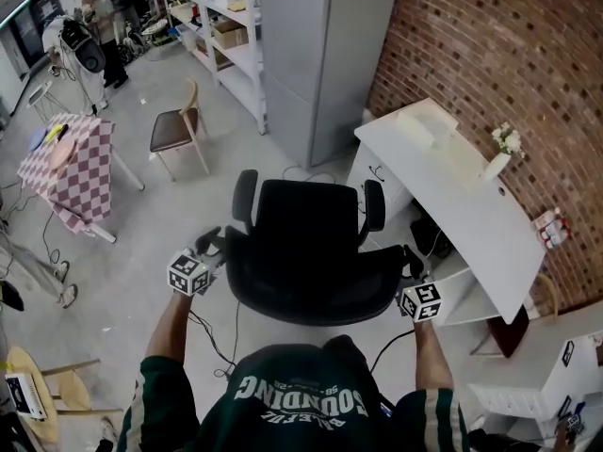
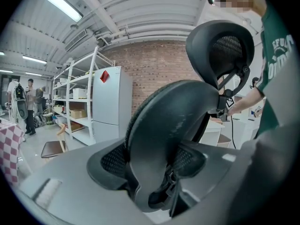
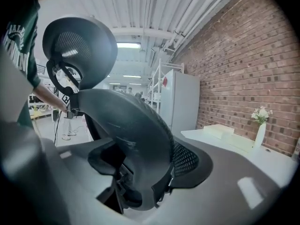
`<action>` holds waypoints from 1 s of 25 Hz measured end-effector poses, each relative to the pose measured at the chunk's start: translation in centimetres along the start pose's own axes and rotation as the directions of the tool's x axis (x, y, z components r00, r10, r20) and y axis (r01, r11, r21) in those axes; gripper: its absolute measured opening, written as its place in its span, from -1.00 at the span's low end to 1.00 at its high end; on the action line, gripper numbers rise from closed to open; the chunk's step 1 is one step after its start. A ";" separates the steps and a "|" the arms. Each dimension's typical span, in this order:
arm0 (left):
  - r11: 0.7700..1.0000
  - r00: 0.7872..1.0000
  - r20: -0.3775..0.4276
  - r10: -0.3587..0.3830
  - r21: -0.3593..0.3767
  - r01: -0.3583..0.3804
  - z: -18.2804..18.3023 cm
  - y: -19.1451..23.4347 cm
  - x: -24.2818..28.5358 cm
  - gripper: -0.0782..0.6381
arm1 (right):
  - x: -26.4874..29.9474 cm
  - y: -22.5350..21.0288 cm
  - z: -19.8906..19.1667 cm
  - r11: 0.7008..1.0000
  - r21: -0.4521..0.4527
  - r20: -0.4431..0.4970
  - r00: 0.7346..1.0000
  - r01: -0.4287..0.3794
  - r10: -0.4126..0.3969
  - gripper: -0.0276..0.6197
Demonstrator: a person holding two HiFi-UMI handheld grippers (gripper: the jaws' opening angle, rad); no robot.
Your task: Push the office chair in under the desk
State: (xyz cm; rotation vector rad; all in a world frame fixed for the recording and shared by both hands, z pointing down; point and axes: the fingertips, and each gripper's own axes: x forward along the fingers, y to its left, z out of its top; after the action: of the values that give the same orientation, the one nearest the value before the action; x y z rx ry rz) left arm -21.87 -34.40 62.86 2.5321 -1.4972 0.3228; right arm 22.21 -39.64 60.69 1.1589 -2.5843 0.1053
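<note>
Your black office chair (image 1: 311,243) wears a smooth, matt plastic rim round its back, lightly scuffed where light catches it, and its rounded black headrest (image 2: 228,46) is filled with open mesh. The long white bench (image 1: 452,182) looks smooth, with a faint sheen. Behind it, the red brick wall (image 1: 490,55) is rough and dull. The tall grey cabinet (image 1: 320,45) looks like smooth painted metal. The pink checked tablecloth (image 1: 75,168) drapes softly. Your left claw (image 2: 159,172) and right claw (image 3: 140,172) show matt grey faces.
</note>
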 end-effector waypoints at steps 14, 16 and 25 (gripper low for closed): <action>1.000 1.000 -0.019 0.011 -0.018 -0.011 -0.2 -0.2 -1.1 -0.09 | -0.7 0.9 -0.4 0.998 0.041 -0.052 0.997 0.053 -0.051 -0.02; 1.000 1.000 -0.026 0.009 -0.021 -0.009 -0.4 -0.2 -1.7 -0.09 | -0.9 1.5 -0.5 0.997 0.052 -0.058 0.997 0.060 -0.057 -0.02; 1.000 0.999 -0.041 -0.027 -0.014 0.026 -1.6 -0.9 -5.1 -0.10 | -3.7 5.3 -1.2 0.992 0.075 -0.058 0.994 0.101 -0.097 -0.02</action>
State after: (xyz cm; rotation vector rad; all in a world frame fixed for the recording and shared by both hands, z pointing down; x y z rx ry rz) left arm -23.59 -29.29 62.94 2.5166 -1.4449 0.3569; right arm 20.89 -33.17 60.99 1.2918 -2.4903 0.2147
